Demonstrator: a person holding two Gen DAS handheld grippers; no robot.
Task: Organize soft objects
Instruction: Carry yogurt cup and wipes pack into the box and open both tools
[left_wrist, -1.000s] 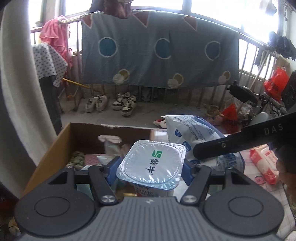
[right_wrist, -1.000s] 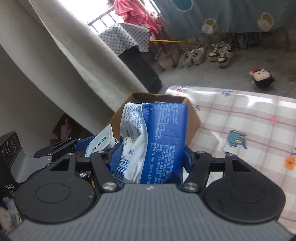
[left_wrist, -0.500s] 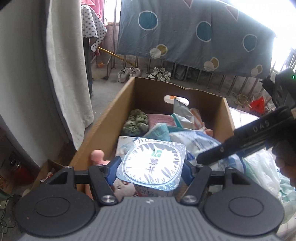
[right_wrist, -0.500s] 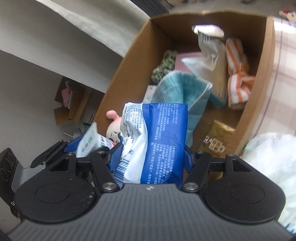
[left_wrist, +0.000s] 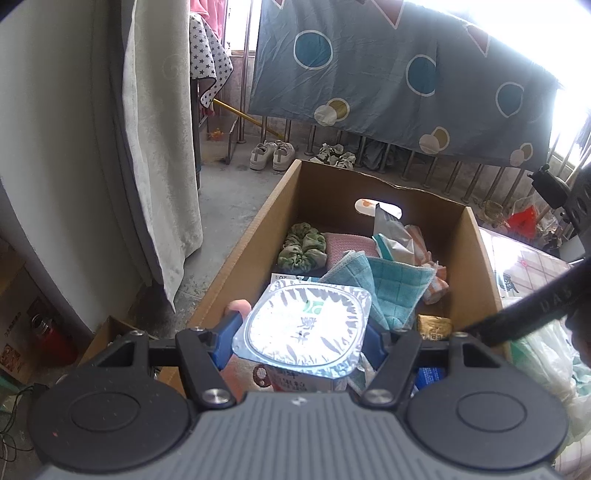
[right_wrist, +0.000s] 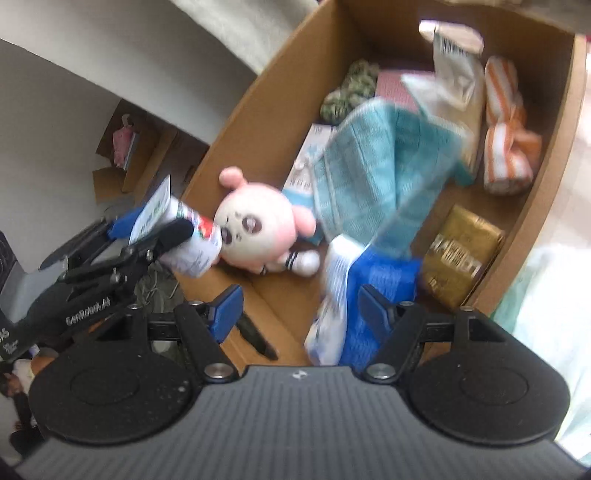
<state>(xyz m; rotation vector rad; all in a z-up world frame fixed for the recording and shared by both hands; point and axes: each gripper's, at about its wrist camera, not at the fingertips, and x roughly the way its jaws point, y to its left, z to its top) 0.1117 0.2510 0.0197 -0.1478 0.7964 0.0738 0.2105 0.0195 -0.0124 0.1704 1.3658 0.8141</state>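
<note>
My left gripper (left_wrist: 301, 332) is shut on a foil-lidded yogurt cup (left_wrist: 303, 328) and holds it above the near end of an open cardboard box (left_wrist: 255, 229); the cup also shows in the right wrist view (right_wrist: 184, 236). My right gripper (right_wrist: 301, 308) is open above the box. A blue and white packet (right_wrist: 354, 295) is blurred just below its right finger, inside the box. The box holds a pink plush toy (right_wrist: 255, 225), a teal cloth (right_wrist: 373, 177), a green scrunchie (left_wrist: 303, 249) and a gold packet (right_wrist: 461, 254).
A pale curtain (left_wrist: 159, 147) hangs left of the box. A checked tablecloth (left_wrist: 524, 266) lies to the right, with a plastic bag (left_wrist: 546, 354) on it. Shoes (left_wrist: 271, 155) and a hanging blue sheet (left_wrist: 388, 74) are beyond. Small cardboard boxes (right_wrist: 125, 155) sit on the floor.
My right gripper has opened and let go of the blue and white packet, which drops into the box. The left gripper has moved a little further over the box with the cup.
</note>
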